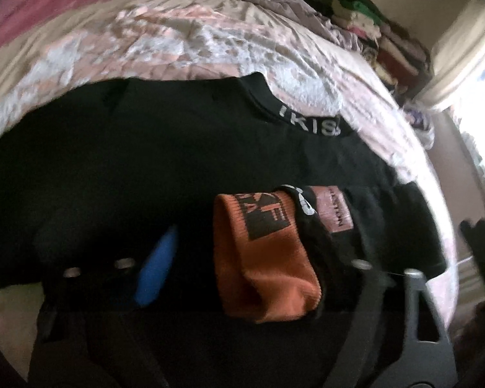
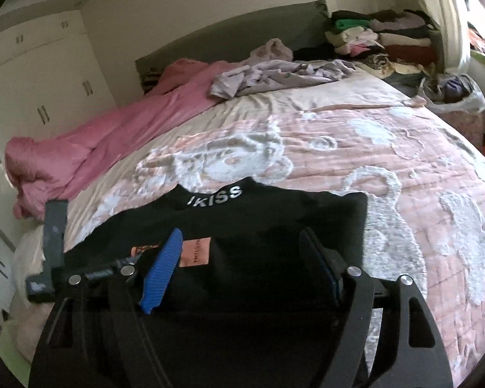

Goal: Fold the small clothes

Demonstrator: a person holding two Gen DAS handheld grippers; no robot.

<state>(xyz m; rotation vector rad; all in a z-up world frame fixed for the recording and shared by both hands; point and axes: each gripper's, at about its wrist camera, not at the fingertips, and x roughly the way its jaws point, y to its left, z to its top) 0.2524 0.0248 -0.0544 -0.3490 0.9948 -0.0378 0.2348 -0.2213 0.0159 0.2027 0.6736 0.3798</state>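
Left wrist view is showing a black shirt (image 1: 165,161) lying flat on the bed (image 1: 177,48), with white "IKISS" letters on its collar. The left hand-held gripper (image 1: 252,258) is sitting low over the near edge of the shirt. Its blue finger pad (image 1: 155,268) is showing on one side, and an orange knit band (image 1: 268,258) with black marks is bunching up between the fingers. The picture is blurry, so I cannot tell if the fingers are pinching the cloth or just resting by it.

Right wrist view is showing the same shirt (image 2: 274,207) spread on the pink and white bedspread (image 2: 404,168). The right hand-held gripper (image 2: 242,271) is spread wide, with its fingers resting on the near part of the shirt. A small pink label (image 2: 195,253) is sitting just beside the blue pad (image 2: 161,271). A pink blanket (image 2: 97,148) is lying along the far left of the bed, and a pile of folded clothes (image 2: 381,45) is sitting by the headboard.
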